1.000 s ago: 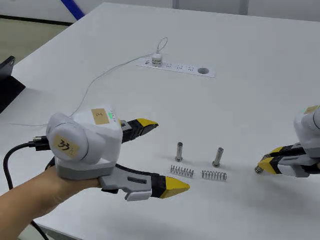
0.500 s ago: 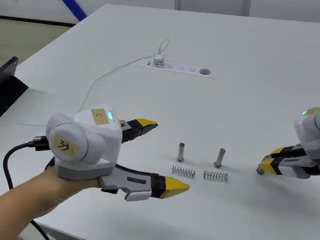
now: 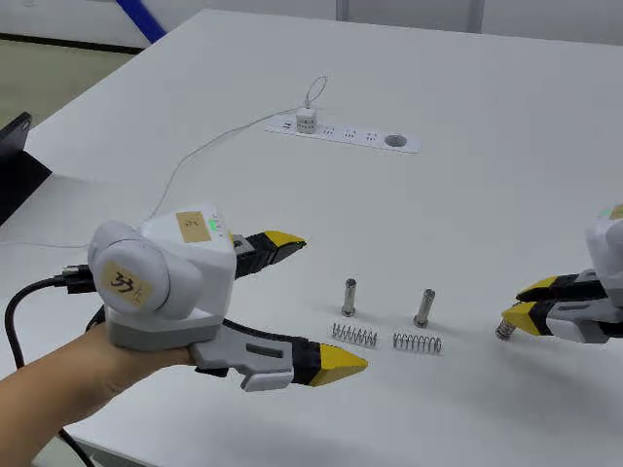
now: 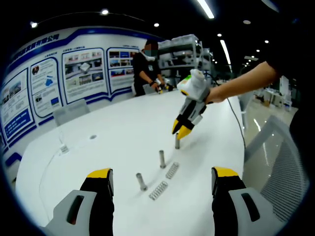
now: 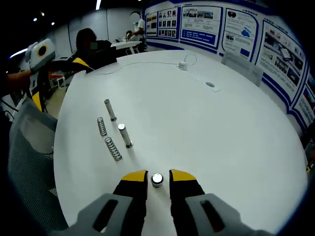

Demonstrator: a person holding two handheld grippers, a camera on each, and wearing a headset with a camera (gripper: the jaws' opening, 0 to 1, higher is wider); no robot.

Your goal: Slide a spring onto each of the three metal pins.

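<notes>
A: Any writing?
B: Yellow sticker [image 3: 128, 283] on the left gripper [image 3: 316, 300], handwritten, maybe "33", can't read it for sure. 2nd sticker on top, mark illegible. Wall posters [image 4: 83, 69] too small to read.
A: Jaws?
B: Left: spread wide, empty, over the desk [image 3: 487, 195] by its near edge. Right gripper [image 5: 158, 174]: jaws narrow, one each side of the third pin [image 5: 157, 180]. Thin gaps show both sides, so no grip that I can see.
A: Other parts?
B: Two pins [image 3: 348, 295] upright near the near edge, btw the grippers. Two springs [image 3: 353, 335] lie flat just in front of them, one per pin, not touching. All ahead of the left jaws, apart from them.
A: Room?
B: Desk bare toward the far edge except a power strip [image 3: 343, 134] w/ a white cable [image 3: 185, 161] running toward the left edge.
</notes>
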